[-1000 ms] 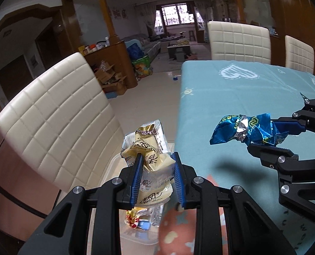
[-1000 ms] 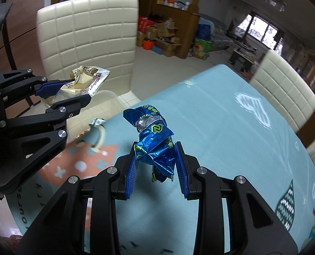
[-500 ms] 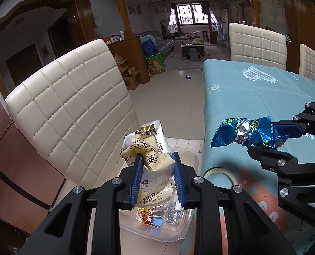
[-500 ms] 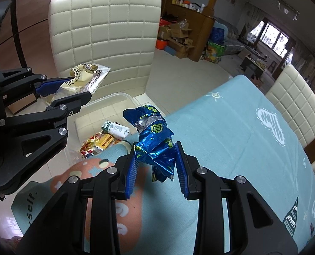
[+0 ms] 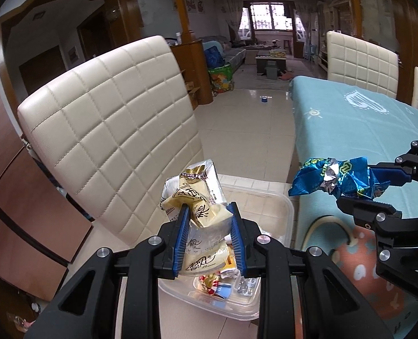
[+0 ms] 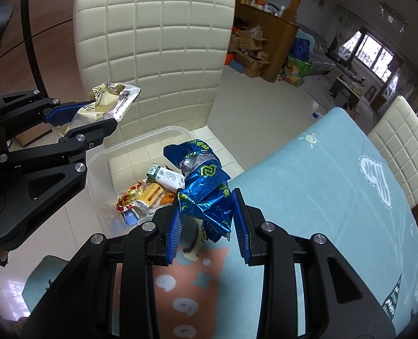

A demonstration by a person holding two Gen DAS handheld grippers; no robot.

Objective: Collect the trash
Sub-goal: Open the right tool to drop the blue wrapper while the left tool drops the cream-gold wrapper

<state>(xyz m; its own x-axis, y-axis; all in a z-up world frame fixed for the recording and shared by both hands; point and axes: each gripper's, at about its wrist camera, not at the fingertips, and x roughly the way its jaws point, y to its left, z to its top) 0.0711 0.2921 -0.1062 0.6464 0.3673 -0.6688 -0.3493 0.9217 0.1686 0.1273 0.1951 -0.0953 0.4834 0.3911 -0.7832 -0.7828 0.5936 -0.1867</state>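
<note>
My left gripper point(image 5: 209, 220) is shut on a yellow-and-white snack wrapper point(image 5: 197, 200) and holds it above a clear plastic bin point(image 5: 276, 209) on the floor. The bin holds several wrappers point(image 6: 149, 195). My right gripper point(image 6: 207, 212) is shut on a crumpled blue foil wrapper point(image 6: 206, 189) over the table's edge, just right of the bin point(image 6: 141, 144). The left gripper point(image 6: 76, 118) with its yellow wrapper point(image 6: 110, 99) shows at the left of the right wrist view. The right gripper point(image 5: 378, 186) and blue wrapper point(image 5: 336, 178) show at the right of the left wrist view.
A cream quilted chair point(image 5: 110, 130) stands right behind the bin. The table has a light blue cloth point(image 6: 336, 197) with an orange patch point(image 6: 186, 282). More cream chairs point(image 5: 361, 62) stand at the far side. Tiled floor point(image 5: 245, 124) lies between the chair and the table.
Both grippers have moved left off the table toward the bin, each still holding its wrapper. The bin and its trash have come fully into view beneath them.
</note>
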